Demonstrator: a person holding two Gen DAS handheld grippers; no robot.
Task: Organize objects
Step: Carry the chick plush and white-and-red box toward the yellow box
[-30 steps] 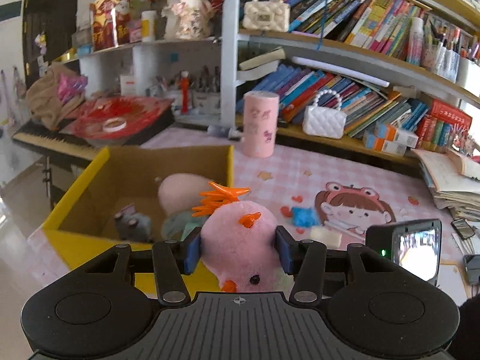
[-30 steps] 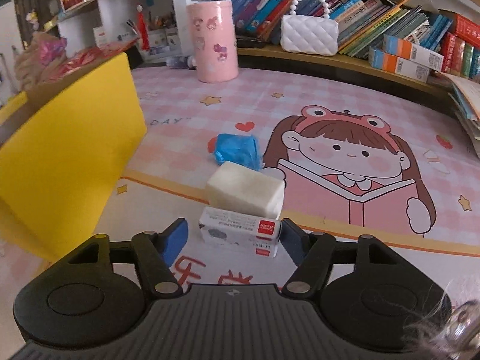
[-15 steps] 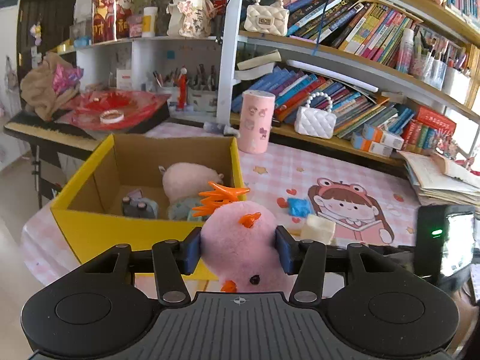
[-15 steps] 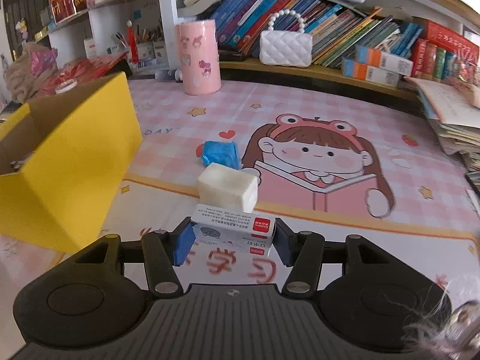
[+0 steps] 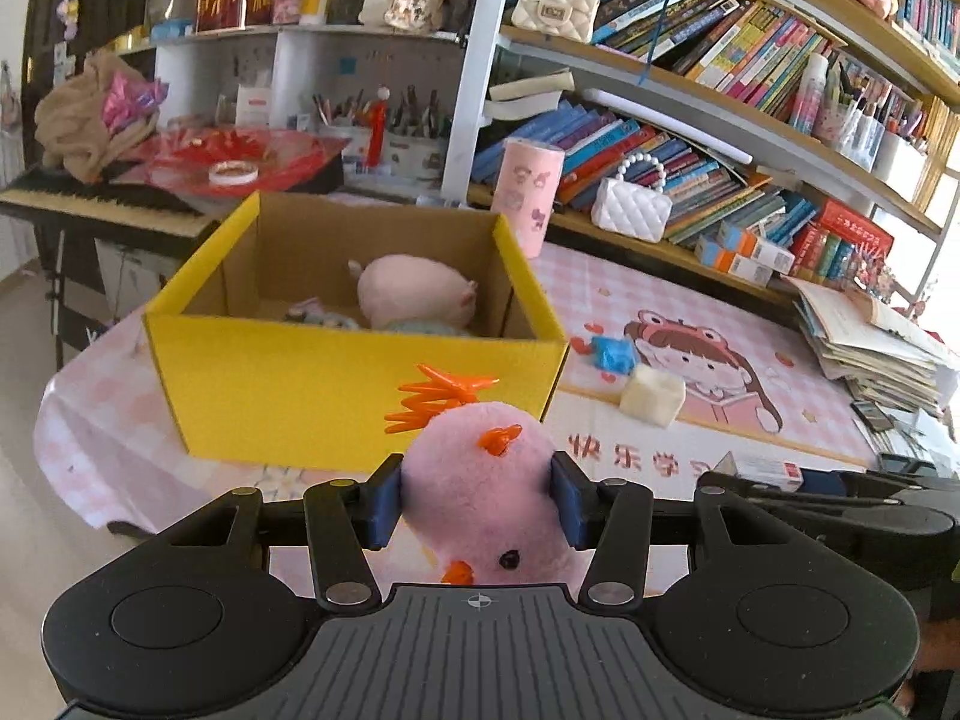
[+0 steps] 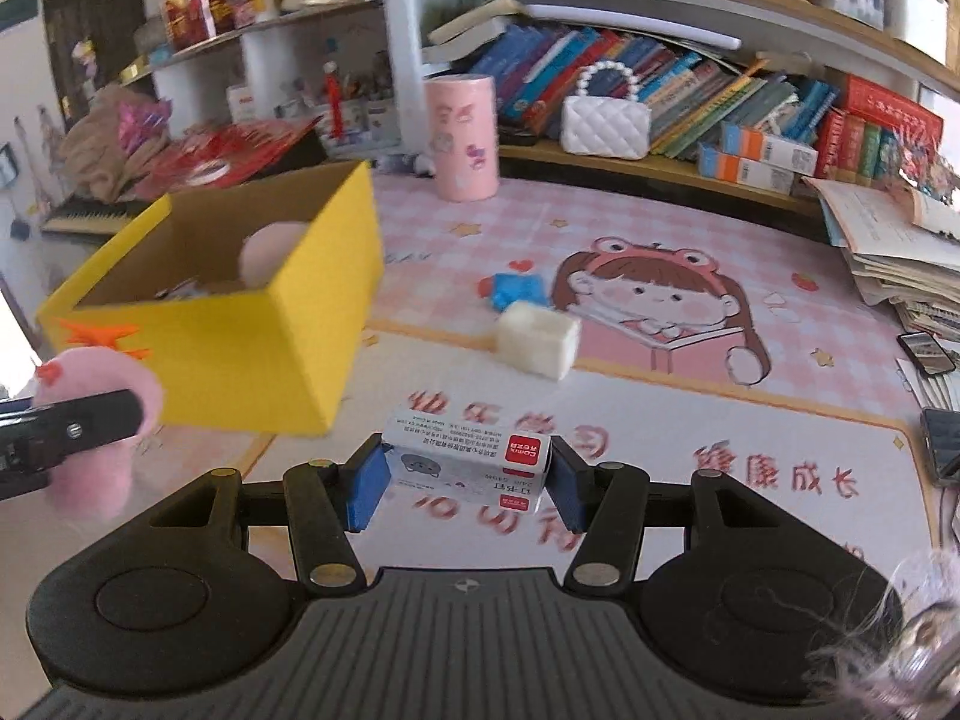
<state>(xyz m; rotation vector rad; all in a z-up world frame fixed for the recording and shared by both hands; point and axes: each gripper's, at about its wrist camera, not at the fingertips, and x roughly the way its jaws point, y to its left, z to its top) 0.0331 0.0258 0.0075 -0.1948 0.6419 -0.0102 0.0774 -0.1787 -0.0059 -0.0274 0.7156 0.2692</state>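
Note:
My left gripper [image 5: 477, 501] is shut on a pink plush chick [image 5: 480, 480] with an orange crest, held in front of the yellow cardboard box [image 5: 336, 384]. The box holds a pink plush [image 5: 414, 297] and other small items. My right gripper [image 6: 462, 480] is shut on a small white staples box [image 6: 468, 459] with a red label, lifted above the mat. The yellow box [image 6: 252, 348] and the chick [image 6: 102, 396] show at the left of the right wrist view. A white cube [image 6: 537, 339] and a blue wrapped item [image 6: 519, 294] lie on the mat.
A pink cylinder [image 6: 462, 138] stands at the back of the pink cartoon mat [image 6: 690, 420]. Bookshelves with a white quilted purse [image 6: 606, 123] run behind. Stacked papers [image 6: 900, 258] and phones [image 6: 927, 354] lie at the right. A keyboard with red items [image 5: 180, 180] is behind the box.
Both grippers have pulled back and up from the table. The right gripper closed on the staples box and lifted it. The left still holds the chick, now in front of the box.

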